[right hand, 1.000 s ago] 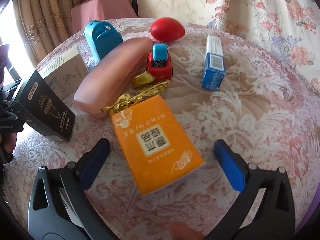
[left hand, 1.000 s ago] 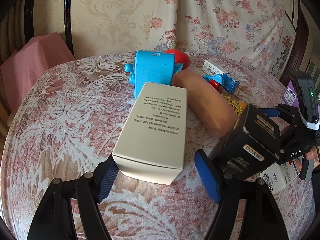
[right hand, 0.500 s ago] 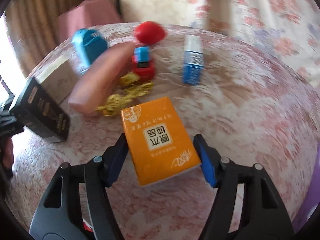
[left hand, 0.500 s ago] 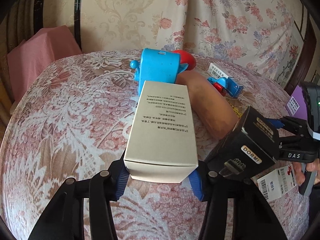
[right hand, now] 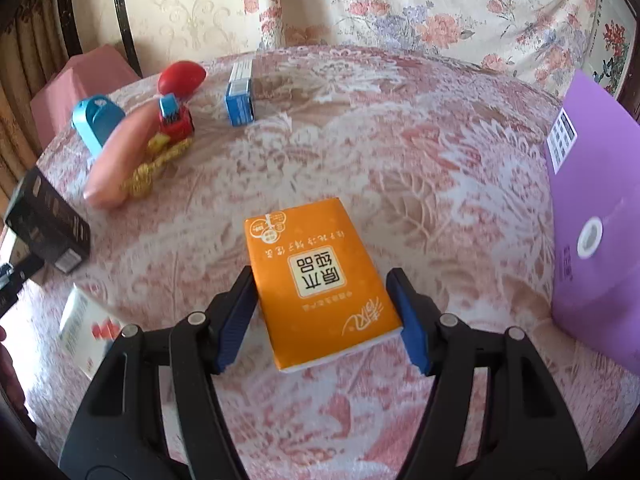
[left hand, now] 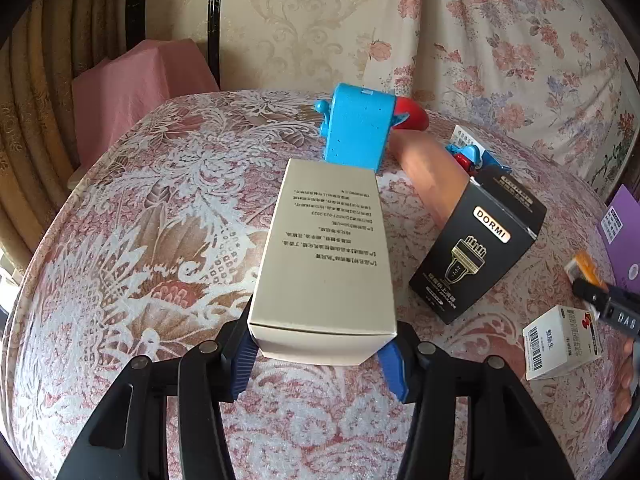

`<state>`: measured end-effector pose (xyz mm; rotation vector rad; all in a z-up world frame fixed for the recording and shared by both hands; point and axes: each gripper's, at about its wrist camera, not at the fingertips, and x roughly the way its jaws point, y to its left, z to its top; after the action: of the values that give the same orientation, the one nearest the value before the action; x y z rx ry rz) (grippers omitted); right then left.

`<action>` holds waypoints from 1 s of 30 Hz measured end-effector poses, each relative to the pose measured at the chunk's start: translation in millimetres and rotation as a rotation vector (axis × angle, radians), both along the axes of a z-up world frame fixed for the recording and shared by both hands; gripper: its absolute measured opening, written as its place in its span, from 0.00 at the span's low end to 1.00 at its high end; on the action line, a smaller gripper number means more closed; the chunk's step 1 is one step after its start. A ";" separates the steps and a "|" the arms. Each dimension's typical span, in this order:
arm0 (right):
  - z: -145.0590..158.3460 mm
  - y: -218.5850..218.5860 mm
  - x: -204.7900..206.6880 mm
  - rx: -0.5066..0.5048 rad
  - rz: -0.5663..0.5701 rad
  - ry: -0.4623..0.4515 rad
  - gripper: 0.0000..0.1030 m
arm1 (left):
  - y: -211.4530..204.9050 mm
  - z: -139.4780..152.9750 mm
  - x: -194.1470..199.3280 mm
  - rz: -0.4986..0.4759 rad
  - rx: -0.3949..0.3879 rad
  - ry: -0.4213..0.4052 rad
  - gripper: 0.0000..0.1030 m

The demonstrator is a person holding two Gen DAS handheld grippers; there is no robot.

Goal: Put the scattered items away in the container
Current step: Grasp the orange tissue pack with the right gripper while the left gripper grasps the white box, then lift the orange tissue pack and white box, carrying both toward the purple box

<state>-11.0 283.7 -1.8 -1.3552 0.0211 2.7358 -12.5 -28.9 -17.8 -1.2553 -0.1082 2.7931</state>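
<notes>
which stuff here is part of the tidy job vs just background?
Job:
- beige box, in left gripper
- orange tissue pack, in right gripper
- black DORMI box
- toy car
- purple container

Background:
- lace tablecloth
- pink cloth
- floral curtain
</notes>
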 end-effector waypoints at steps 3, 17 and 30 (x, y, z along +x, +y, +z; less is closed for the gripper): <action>-5.5 -0.3 1.2 -0.004 0.011 -0.006 0.66 | 1.7 -1.4 1.4 0.002 -0.017 -0.008 0.53; -4.5 -7.9 13.4 0.040 0.032 0.016 0.64 | 6.9 1.6 3.8 0.013 -0.018 -0.002 0.50; 26.0 -14.5 31.2 0.028 0.026 0.091 0.60 | -2.5 35.4 24.1 0.075 -0.006 0.088 0.50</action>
<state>20.2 269.3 24.2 -1.2324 -0.0286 2.8061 11.6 -31.4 17.6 -1.1505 -0.1450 2.9091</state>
